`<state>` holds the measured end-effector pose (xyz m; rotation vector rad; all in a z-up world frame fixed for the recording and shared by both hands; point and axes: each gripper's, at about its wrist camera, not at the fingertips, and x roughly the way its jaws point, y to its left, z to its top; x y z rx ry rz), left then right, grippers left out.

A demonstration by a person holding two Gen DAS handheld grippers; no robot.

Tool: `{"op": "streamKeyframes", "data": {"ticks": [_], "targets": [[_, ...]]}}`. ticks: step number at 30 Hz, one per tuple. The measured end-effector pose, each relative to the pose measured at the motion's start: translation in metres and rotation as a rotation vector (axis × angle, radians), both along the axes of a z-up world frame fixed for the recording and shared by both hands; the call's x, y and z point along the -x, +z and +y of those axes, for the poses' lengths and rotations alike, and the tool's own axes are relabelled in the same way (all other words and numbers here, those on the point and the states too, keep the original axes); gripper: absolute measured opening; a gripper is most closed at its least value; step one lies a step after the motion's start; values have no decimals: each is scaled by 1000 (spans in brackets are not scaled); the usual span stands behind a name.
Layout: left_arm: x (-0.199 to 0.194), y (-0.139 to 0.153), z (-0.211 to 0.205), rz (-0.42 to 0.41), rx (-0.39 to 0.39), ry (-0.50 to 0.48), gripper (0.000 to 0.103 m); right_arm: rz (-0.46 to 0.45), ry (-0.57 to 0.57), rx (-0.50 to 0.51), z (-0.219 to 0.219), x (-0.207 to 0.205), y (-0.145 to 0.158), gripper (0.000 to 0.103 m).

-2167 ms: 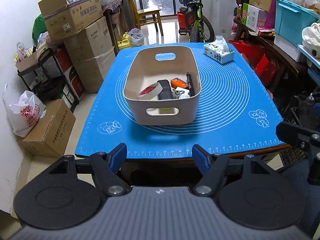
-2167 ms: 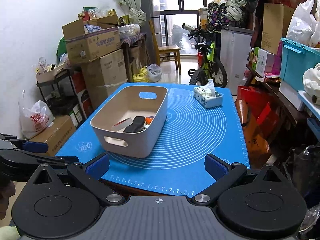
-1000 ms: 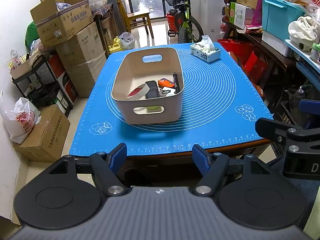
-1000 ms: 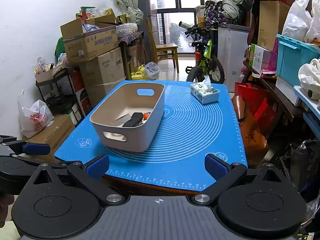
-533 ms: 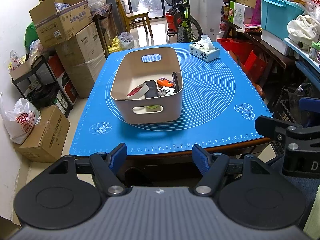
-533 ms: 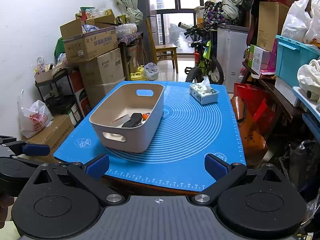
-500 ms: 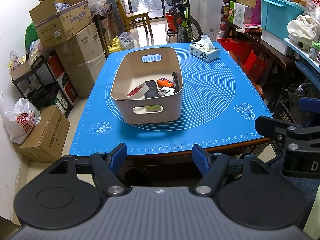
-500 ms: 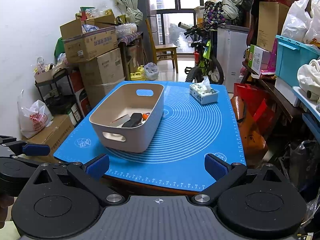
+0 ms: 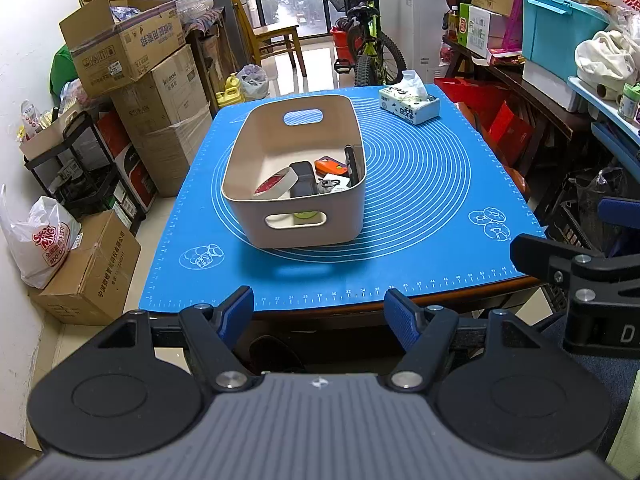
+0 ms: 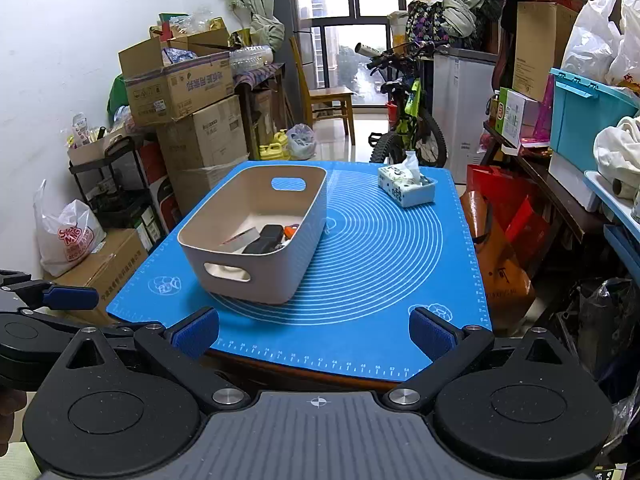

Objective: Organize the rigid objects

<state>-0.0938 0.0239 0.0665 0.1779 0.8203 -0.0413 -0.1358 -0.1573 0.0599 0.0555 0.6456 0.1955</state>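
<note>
A beige bin (image 9: 298, 222) (image 10: 256, 276) stands on the blue mat (image 9: 420, 200) (image 10: 380, 248). Inside it lie a tape roll (image 9: 276, 186), a black block (image 9: 303, 186), an orange item (image 9: 330, 166), a dark pen (image 9: 352, 166) and small white bits. Both grippers hang off the table's near edge, well short of the bin. My left gripper (image 9: 319, 314) is open and empty. My right gripper (image 10: 314, 334) is open and empty too; its dark body (image 9: 580, 280) shows at the right in the left wrist view.
A tissue box (image 9: 409, 104) (image 10: 406, 189) sits at the mat's far right corner. Cardboard boxes (image 9: 160, 92) and a black rack (image 9: 76, 168) line the left wall. A bicycle (image 9: 368, 46) stands behind the table. Shelves with a teal tub (image 9: 560, 32) fill the right side.
Both grippers drew back from the table between the oldest frames and a second ago, so the bin looks smaller. Since then nothing has moved.
</note>
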Motion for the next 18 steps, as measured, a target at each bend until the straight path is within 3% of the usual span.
{"op": "streamKeyframes", "data": {"ticks": [18], "targets": [[-1,3,0,-3,1,-1,73,0,0,0,0,0,0,100]]}}
